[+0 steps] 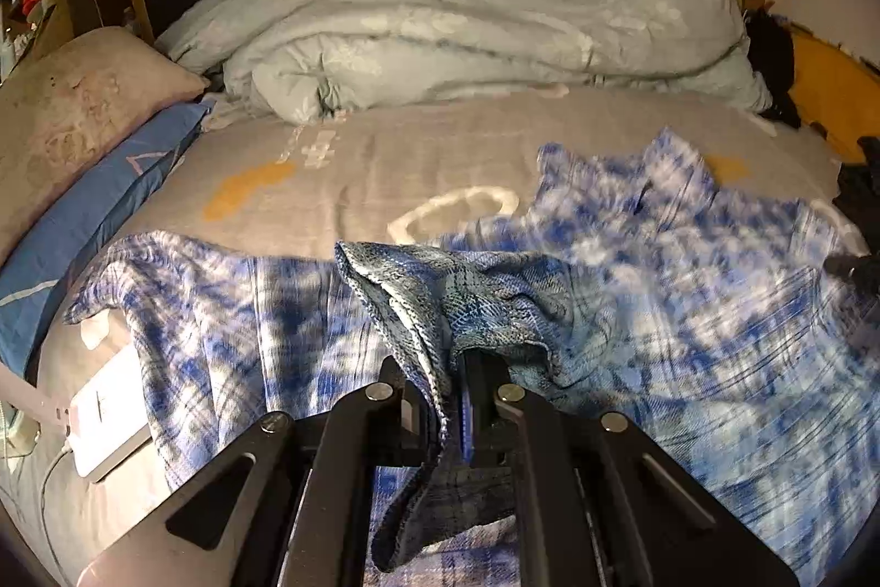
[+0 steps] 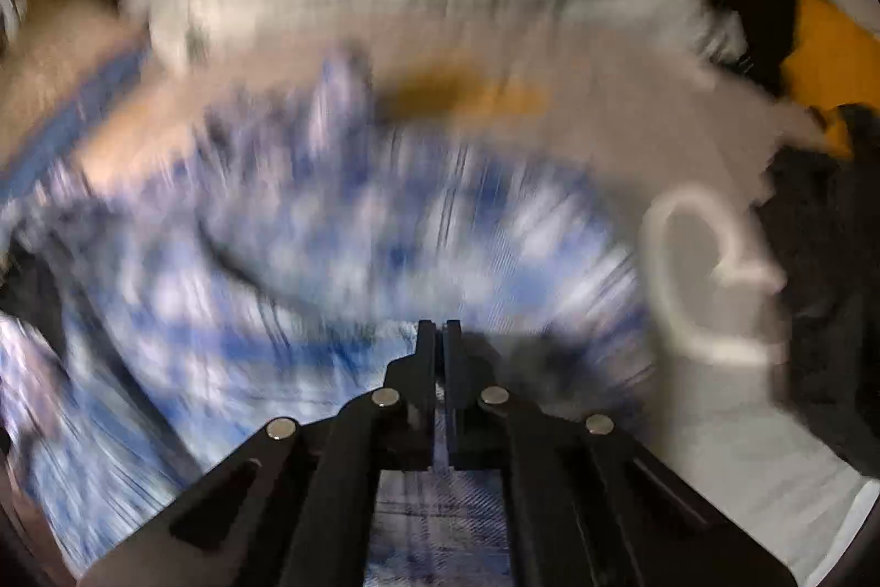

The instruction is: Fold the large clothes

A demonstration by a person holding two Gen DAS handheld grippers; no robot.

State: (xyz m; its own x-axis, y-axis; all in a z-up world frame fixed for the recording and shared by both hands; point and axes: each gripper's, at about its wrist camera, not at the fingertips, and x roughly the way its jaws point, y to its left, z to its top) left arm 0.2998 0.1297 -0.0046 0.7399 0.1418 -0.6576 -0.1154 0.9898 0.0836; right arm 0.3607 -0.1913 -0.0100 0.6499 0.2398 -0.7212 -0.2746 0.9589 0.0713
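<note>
Quick count, going off the grey bedsheet point(image 1: 451, 158): one blue-and-white plaid garment point(image 1: 687, 290) spread on it, one rumpled pale duvet point(image 1: 467, 31) at its far edge, two pillows stacked on its left side, a beige pillow point(image 1: 82, 114) over a blue pillow point(image 1: 93, 224). One white power bank point(image 1: 107, 416) at its near-left corner. Two grippers total, left gripper point(image 1: 459, 383) and right gripper point(image 2: 438, 339).

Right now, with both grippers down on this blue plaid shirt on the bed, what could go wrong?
The left gripper pinches only a bunched edge of the shirt, so it may slip out. The right gripper is shut, but blur hides whether it caught cloth. Dragging the shirt could snag the white charger beside it.
</note>
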